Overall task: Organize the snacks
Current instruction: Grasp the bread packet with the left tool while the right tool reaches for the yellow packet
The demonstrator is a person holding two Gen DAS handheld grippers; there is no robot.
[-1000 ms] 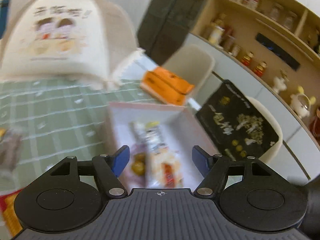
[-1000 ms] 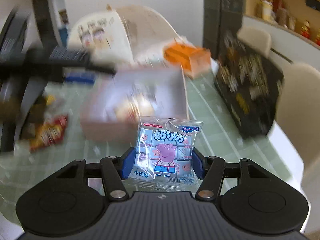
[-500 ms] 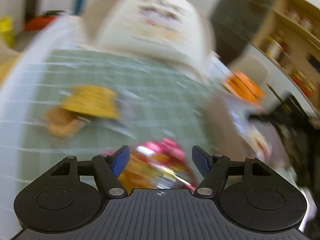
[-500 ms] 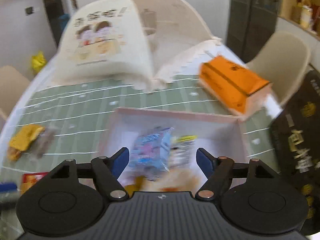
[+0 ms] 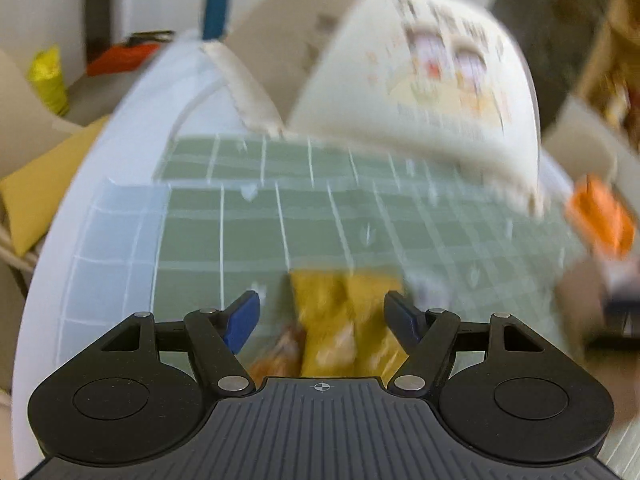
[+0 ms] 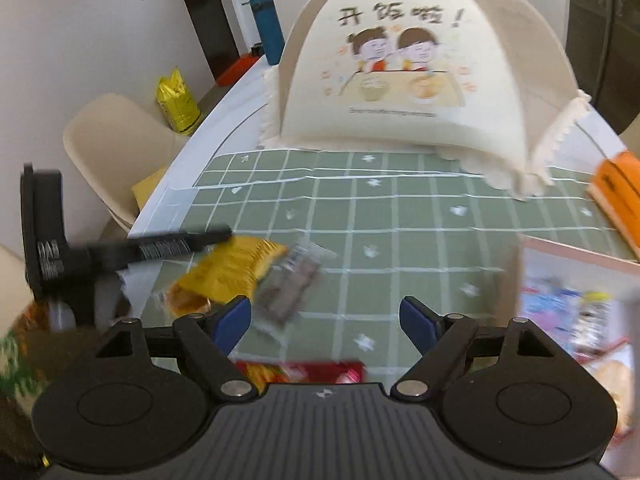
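In the left wrist view my left gripper [image 5: 322, 314] is open just above a yellow snack packet [image 5: 344, 320], which lies blurred on the green checked tablecloth [image 5: 256, 208] between the blue pads without touching them. My right gripper [image 6: 326, 316] is open and its jaws are still opening, with nothing between them. Past its left finger lie the yellow packet [image 6: 236, 268] and a brown packet [image 6: 296, 280]. A red packet [image 6: 304, 372] shows under the right gripper. At the right edge stands the pink box [image 6: 580, 250] with several snacks inside, among them a light blue packet [image 6: 548, 304].
A cream food cover [image 6: 400, 80] with cartoon print stands at the back of the table. An orange carton [image 6: 618, 196] sits behind the pink box. The black frame of the left tool [image 6: 44, 232] fills the left side. A beige chair [image 6: 108, 148] stands past the table's rounded edge.
My right gripper let go of the light blue packet into the pink box, opened wider and swung left. My left gripper swept left from the box to the yellow packet.
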